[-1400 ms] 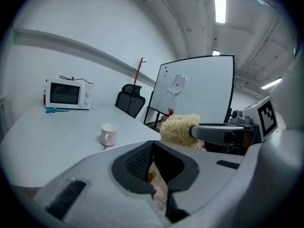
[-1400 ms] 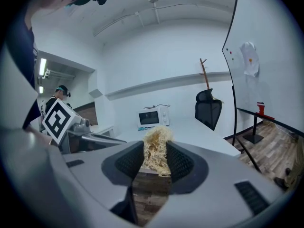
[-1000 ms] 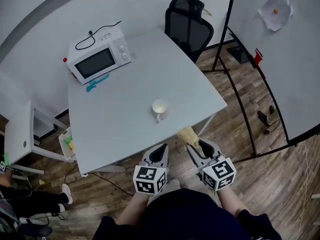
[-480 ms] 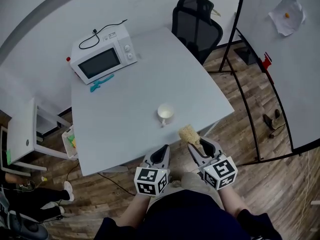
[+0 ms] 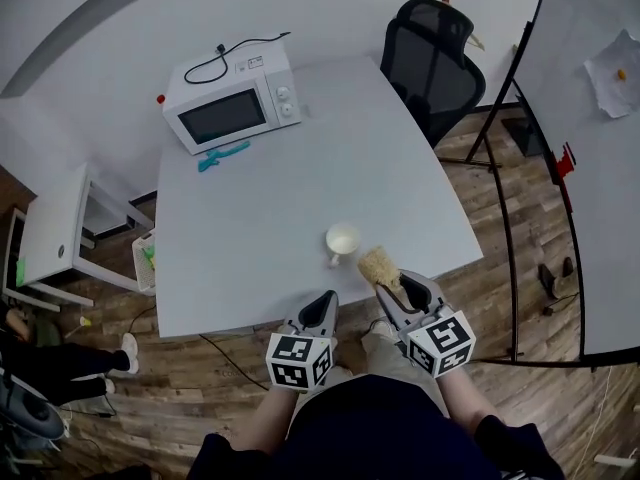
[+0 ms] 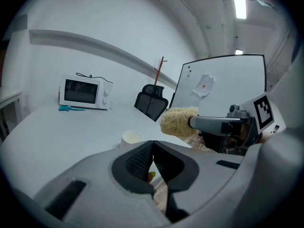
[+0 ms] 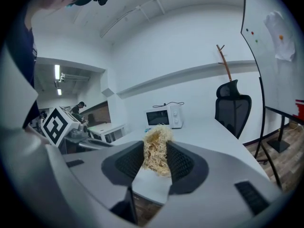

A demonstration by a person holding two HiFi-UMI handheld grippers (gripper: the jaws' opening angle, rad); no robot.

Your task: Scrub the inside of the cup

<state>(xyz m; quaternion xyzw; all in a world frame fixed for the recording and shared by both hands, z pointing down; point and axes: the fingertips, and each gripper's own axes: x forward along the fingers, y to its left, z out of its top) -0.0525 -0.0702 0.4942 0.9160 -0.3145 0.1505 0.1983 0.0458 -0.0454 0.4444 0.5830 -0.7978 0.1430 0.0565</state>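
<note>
A white cup (image 5: 342, 240) with a handle stands upright on the grey table (image 5: 260, 218), near its front edge. My right gripper (image 5: 392, 285) is shut on a straw-coloured loofah scrubber (image 5: 379, 266), which pokes out ahead of the jaws just right of the cup and apart from it. In the right gripper view the scrubber (image 7: 156, 148) fills the gap between the pads. My left gripper (image 5: 322, 303) hovers at the table's front edge below the cup, jaws shut with nothing between them. In the left gripper view the cup (image 6: 131, 137) shows just past the jaws, the scrubber (image 6: 178, 121) to its right.
A white microwave (image 5: 232, 106) sits at the table's far left corner with a teal utensil (image 5: 222, 155) lying before it. A black office chair (image 5: 432, 50) stands at the far right, a whiteboard stand (image 5: 520, 168) to the right, a small white side table (image 5: 55, 233) to the left.
Both grippers have moved forward toward the table. The cup and table edge now lie closer to them, and the scrubber has come up beside the cup. Both jaws stay as they were.
</note>
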